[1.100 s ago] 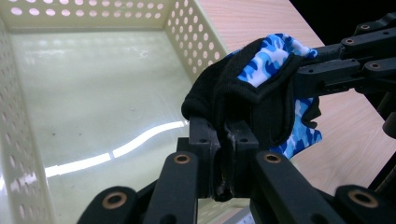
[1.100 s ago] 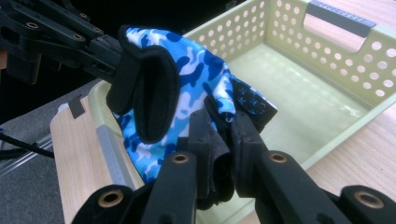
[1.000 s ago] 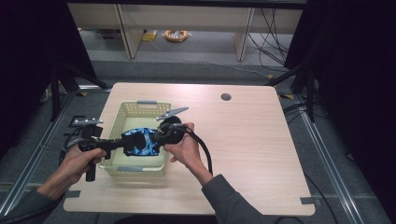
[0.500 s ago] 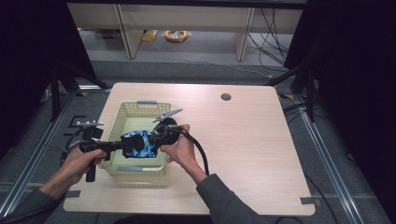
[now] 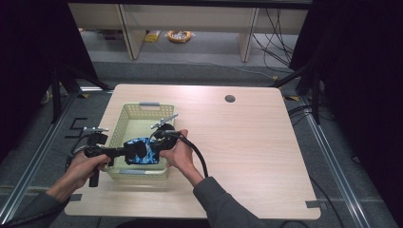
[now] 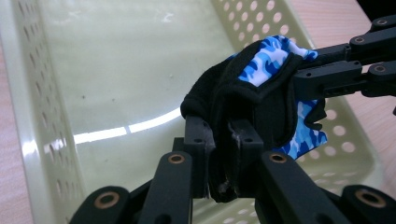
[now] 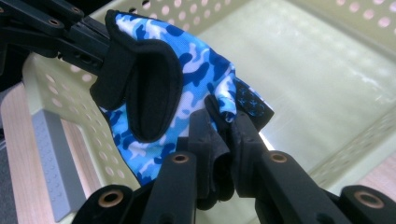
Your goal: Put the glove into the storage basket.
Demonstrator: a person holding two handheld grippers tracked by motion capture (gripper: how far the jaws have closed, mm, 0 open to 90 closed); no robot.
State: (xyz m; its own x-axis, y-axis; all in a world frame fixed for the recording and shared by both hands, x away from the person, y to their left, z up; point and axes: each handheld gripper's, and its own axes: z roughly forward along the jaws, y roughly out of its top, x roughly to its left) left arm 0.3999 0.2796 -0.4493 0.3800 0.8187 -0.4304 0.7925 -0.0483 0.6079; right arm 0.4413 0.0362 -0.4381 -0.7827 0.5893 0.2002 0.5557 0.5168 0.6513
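The left tongs (image 5: 122, 152) and the right tongs (image 5: 153, 145) meet over the near end of a pale green basket (image 5: 124, 124) on the worktop (image 5: 247, 152), and between them hangs a glove (image 5: 141, 151) in blue camouflage print with black trim; it hangs over the inside of the basket, above the basket floor, and I cannot tell whether any part of it touches that floor.

In the left gripper view the left tongs (image 6: 223, 140) stand narrow, pinched on a black edge of the glove (image 6: 261, 88); their jaws have just been easing apart a little, yet the fabric is still caught between the pads; the right tongs reach in from the far right and grip the glove's other side.

In the right gripper view the right tongs (image 7: 223, 128) are also narrow, clamped on a folded blue edge of the glove (image 7: 187, 74); the left tongs come in from the upper left and hold the black cuff; the basket wall (image 7: 364, 18) lies beyond and below.

A hand (image 5: 81, 165) carries the left tongs just outside the basket's left wall; the other hand (image 5: 177, 154) carries the right tongs at its near right corner.
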